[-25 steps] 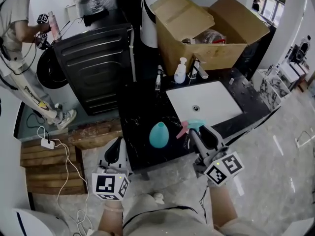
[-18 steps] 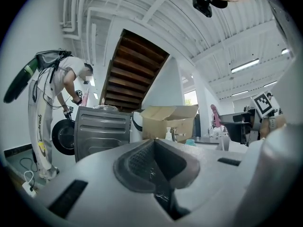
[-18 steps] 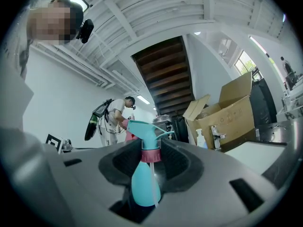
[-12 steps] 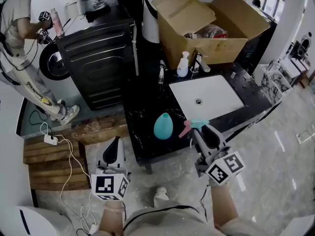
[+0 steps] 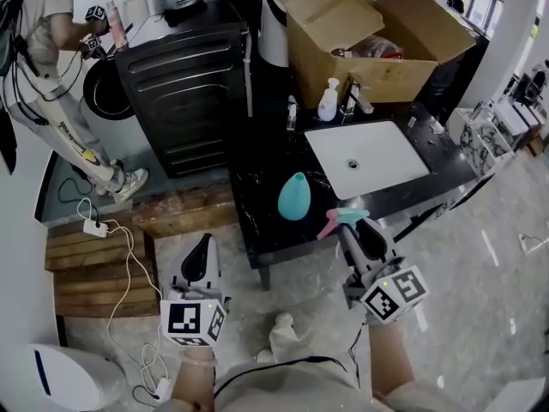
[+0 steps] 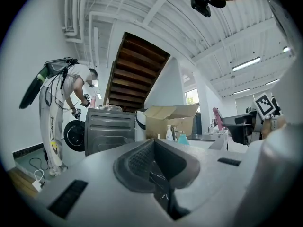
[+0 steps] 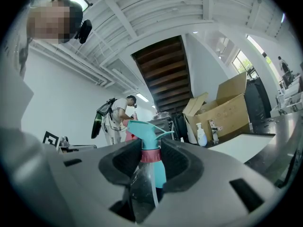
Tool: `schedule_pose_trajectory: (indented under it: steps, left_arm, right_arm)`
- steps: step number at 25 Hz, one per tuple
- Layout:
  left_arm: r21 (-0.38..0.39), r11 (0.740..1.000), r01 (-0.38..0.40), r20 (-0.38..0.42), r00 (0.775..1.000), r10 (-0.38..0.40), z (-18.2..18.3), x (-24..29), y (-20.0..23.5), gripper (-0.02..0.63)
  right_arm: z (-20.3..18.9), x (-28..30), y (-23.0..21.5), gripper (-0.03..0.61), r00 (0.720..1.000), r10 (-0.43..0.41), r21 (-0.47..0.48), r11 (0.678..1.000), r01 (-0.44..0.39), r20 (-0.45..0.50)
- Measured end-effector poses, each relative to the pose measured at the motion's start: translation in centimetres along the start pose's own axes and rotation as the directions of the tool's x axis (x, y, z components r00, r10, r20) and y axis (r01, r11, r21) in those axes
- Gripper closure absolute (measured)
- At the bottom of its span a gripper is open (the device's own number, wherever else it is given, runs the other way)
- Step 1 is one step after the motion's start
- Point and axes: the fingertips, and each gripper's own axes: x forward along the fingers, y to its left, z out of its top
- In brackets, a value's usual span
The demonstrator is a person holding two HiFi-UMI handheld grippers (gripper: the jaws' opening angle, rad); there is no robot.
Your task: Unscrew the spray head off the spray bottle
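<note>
The right gripper (image 7: 150,161) grasps the spray bottle (image 7: 140,189) at its neck. The left gripper (image 6: 154,170), jaws clenched and empty, should open, take the spray head (image 7: 143,130) squarely, then twist.

Counter (image 5: 257,226) front: bare black top around teal container (image 5: 294,196)
Counter rear: cardboard box (image 5: 360,45), tap (image 5: 354,99), soap bottle (image 5: 328,101) block reach
Counter left: dark appliance (image 5: 193,93) just beside

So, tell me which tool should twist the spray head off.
Left, probably. The right tool is clamped on the spray bottle; the left tool is shut, empty, free to take the spray head.
</note>
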Motion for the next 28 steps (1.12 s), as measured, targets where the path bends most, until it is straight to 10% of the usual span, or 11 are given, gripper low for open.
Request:
schedule_pose_trajectory:
  steps: [28]
  left_arm:
    - [-0.029,0.998,0.05,0.022,0.999,-0.049,0.0,-7.2,-3.2,0.609]
  right_arm:
    - [0.1,-8.1,4.0,0.443,0.999,-0.047,-0.029,0.998,0.048,0.028]
